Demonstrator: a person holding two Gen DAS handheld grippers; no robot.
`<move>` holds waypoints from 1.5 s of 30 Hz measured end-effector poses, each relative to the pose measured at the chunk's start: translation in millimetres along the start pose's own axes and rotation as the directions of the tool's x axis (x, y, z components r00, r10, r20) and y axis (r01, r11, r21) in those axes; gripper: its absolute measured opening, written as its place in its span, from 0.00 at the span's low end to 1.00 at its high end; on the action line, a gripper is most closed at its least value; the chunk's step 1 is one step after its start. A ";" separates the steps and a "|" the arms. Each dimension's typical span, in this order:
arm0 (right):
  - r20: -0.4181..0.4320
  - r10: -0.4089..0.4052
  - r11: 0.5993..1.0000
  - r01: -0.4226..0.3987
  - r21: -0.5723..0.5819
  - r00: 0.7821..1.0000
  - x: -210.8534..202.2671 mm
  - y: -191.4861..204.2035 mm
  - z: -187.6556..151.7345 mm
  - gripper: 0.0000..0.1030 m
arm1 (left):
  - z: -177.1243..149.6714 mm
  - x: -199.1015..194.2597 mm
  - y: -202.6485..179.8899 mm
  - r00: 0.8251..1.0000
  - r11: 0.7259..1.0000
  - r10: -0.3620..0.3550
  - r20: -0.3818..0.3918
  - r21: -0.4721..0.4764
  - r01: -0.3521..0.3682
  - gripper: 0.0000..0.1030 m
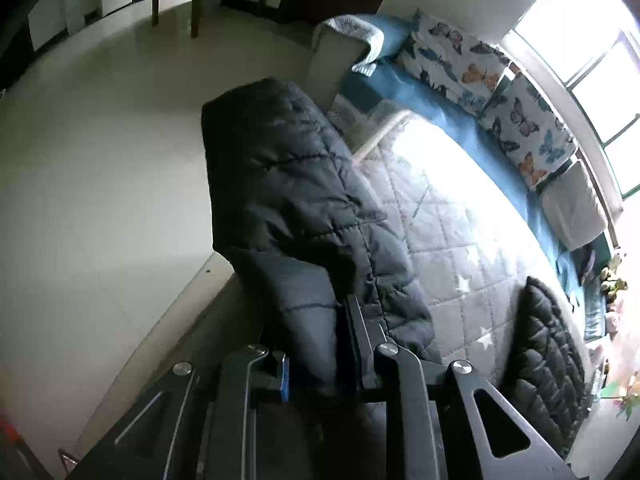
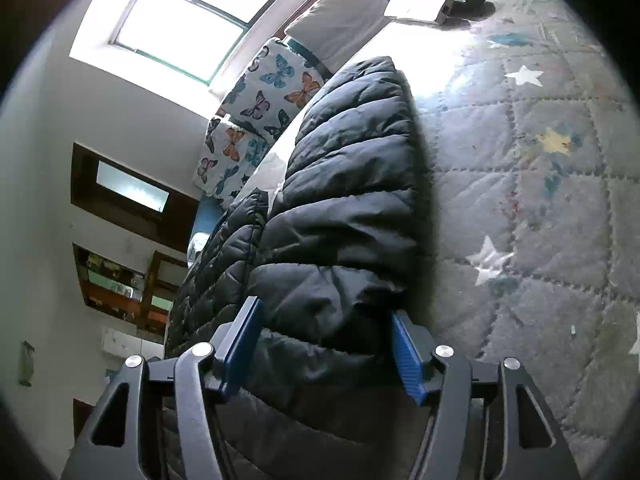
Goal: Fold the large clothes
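A black quilted puffer jacket lies along the edge of a grey star-patterned quilted mat, and part of it hangs over the side toward the floor. My left gripper points steeply down, shut on a fold of the jacket's dark fabric, which fills the narrow gap between its fingers. Another quilted part of the jacket shows at the right. In the right wrist view the thick jacket bulges between the blue pads of my right gripper, which stand wide and press on both its sides.
Butterfly-print cushions and a white cushion line the window side of the mat. A pale tiled floor lies left of the mat's edge, with chair legs farther back. A white box and a dark object sit at the mat's far end.
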State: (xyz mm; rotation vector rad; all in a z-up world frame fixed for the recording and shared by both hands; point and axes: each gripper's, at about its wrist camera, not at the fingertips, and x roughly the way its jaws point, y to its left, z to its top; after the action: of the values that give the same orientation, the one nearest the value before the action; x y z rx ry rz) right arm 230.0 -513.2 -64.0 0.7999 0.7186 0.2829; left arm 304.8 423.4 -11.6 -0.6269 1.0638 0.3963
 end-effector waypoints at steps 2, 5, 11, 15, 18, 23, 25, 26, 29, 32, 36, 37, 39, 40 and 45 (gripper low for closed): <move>0.002 0.015 1.000 -0.015 0.008 1.000 -1.8 -1.3 -0.3 0.68 | 2.0 -11.9 -4.6 1.000 0.999 0.015 0.006 0.036 -0.015 0.24; 0.002 0.026 1.000 -0.026 0.014 1.000 -5.3 -4.0 -1.0 0.68 | 6.4 -32.9 -10.6 0.999 0.995 0.045 -0.002 0.086 -0.045 0.31; -0.012 0.075 0.997 -0.075 0.001 0.997 -4.1 -0.9 -4.2 0.73 | 4.4 -82.1 -22.4 0.951 0.942 0.276 0.140 0.157 -0.296 0.49; -0.033 0.038 0.999 -0.039 -0.027 0.999 -1.9 6.1 -3.8 0.73 | -16.9 -100.8 -44.2 0.982 0.971 0.132 0.134 0.184 -0.155 0.49; -0.021 0.050 0.999 -0.050 -0.007 0.999 -1.3 5.5 -1.8 0.73 | -44.5 -101.8 -81.1 0.997 0.970 -0.052 0.063 0.240 0.035 0.49; -0.019 0.001 1.000 -0.001 -0.026 1.000 9.7 12.7 0.4 0.54 | -89.1 -70.1 -156.6 0.974 0.921 -0.213 -0.082 0.316 0.228 0.49; -0.035 -0.024 0.999 0.023 -0.029 0.999 14.5 13.8 -1.3 0.28 | -112.2 -48.5 -193.2 0.968 0.896 -0.210 -0.136 0.369 0.246 0.49; -0.028 -0.022 0.999 0.021 -0.025 0.999 13.8 13.8 -2.1 0.22 | -120.4 -39.3 -206.2 0.969 0.891 -0.198 -0.146 0.386 0.240 0.49; 0.018 -0.084 0.994 0.084 -0.064 0.996 2.4 19.7 -2.9 0.15 | -145.5 -7.1 -240.6 0.971 0.870 -0.151 -0.186 0.442 0.220 0.49; 0.081 -0.192 0.965 0.203 -0.164 0.978 -12.3 35.5 -1.8 0.12 | -162.7 26.4 -253.7 0.974 0.859 -0.105 -0.203 0.475 0.191 0.49; 0.166 -0.288 0.929 0.317 -0.191 0.943 -46.7 41.2 5.4 0.10 | -176.3 57.8 -258.3 0.971 0.860 -0.086 -0.221 0.476 0.184 0.52; 0.188 -0.295 0.926 0.329 -0.187 0.937 -56.0 40.2 5.5 0.10 | -181.8 57.6 -260.2 0.970 0.857 -0.095 -0.223 0.478 0.194 0.53; 0.243 -0.338 0.903 0.386 -0.189 0.909 -73.0 38.8 4.2 0.10 | -198.1 54.6 -267.1 0.962 0.830 -0.113 -0.249 0.508 0.229 0.53; 0.272 -0.354 0.897 0.407 -0.173 0.895 -83.1 34.3 4.5 0.10 | -205.7 52.9 -268.2 0.959 0.824 -0.118 -0.256 0.513 0.239 0.53; 0.300 -0.445 0.869 0.488 -0.082 0.844 -93.1 2.2 15.4 0.09 | -229.2 49.9 -280.5 0.951 0.789 -0.143 -0.273 0.549 0.277 0.53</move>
State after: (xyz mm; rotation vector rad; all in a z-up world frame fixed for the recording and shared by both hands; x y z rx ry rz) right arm 172.5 -565.6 -10.6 0.4775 0.6000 -0.2132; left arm 334.2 61.5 -54.7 -0.2279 1.2335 -0.2116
